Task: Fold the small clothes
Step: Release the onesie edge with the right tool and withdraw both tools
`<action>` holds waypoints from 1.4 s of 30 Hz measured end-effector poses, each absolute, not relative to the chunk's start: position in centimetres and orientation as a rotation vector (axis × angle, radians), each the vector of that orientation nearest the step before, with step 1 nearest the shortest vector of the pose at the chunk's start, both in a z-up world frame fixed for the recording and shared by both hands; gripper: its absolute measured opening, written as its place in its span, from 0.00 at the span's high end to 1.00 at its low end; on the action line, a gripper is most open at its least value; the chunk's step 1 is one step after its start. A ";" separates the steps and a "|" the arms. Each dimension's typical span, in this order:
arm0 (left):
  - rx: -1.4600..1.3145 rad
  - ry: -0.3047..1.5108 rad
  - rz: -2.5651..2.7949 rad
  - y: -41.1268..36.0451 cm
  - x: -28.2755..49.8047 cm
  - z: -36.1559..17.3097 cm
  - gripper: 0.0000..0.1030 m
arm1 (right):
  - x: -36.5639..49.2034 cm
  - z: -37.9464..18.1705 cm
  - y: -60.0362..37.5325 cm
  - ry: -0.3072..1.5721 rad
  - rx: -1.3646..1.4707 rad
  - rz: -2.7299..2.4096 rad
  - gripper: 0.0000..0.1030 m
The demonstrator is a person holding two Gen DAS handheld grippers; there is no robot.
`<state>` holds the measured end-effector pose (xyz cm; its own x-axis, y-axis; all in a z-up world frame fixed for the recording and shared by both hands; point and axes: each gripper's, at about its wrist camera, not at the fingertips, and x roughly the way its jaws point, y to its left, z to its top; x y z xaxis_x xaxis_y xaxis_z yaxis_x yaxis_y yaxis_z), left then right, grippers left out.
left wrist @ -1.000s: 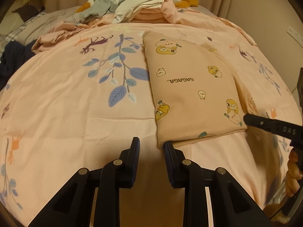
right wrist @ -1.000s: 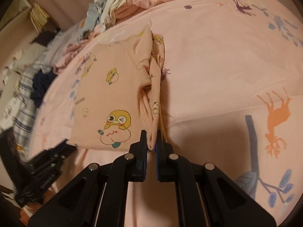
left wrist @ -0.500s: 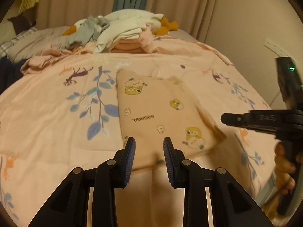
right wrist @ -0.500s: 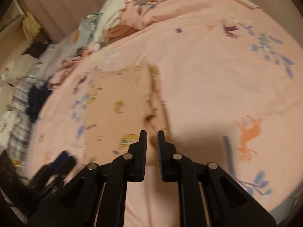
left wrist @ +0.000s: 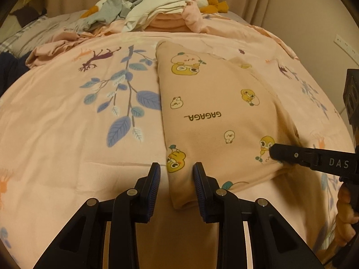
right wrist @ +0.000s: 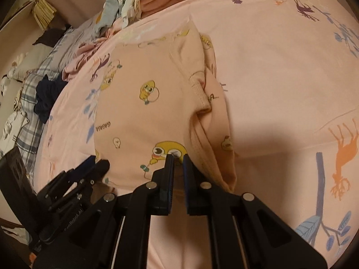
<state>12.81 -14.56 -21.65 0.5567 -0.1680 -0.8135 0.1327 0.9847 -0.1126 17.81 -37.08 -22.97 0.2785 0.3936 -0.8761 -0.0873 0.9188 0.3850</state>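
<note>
Evidently the peach garment (left wrist: 215, 121) lay soft and light at your twelve o'clock, left gripper (left wrist: 177, 177) jaws wide astride its corner, right gripper (right wrist: 177, 168) jaws narrow at the near hem.

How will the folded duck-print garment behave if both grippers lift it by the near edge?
Likely floppy: the duck-print garment is thin knit lying flat on the bedspread, so it should sag. Probably light. The loose layers at its right edge may slide open, since the right gripper pinches one spot.
</note>
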 end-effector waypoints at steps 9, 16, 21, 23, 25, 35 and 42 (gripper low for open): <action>0.031 0.946 -0.153 -15.2 12.2 -21.8 0.69 | 17.2 -23.3 -37.5 1.234 0.268 0.358 0.93; 0.061 0.938 -0.134 -15.2 12.0 -21.8 0.61 | 17.6 -22.6 -37.5 1.233 0.284 0.412 0.88; 0.015 0.967 -0.126 -14.8 12.4 -21.9 0.61 | 18.9 -20.2 -38.7 1.114 0.389 0.477 0.86; 0.021 0.965 -0.120 -15.1 12.4 -21.9 0.60 | 20.1 -19.8 -39.3 1.063 0.448 0.470 0.86; 0.037 0.958 -0.120 -15.2 12.4 -21.9 0.60 | 21.0 -20.2 -39.6 1.067 0.483 0.438 0.84; 0.001 0.980 -0.153 -13.9 13.0 -22.1 0.46 | 22.7 -22.0 -39.0 1.180 0.335 0.351 0.91; 0.037 0.971 -0.138 -14.6 12.9 -22.1 0.45 | 22.3 -22.4 -40.3 1.181 0.369 0.356 0.93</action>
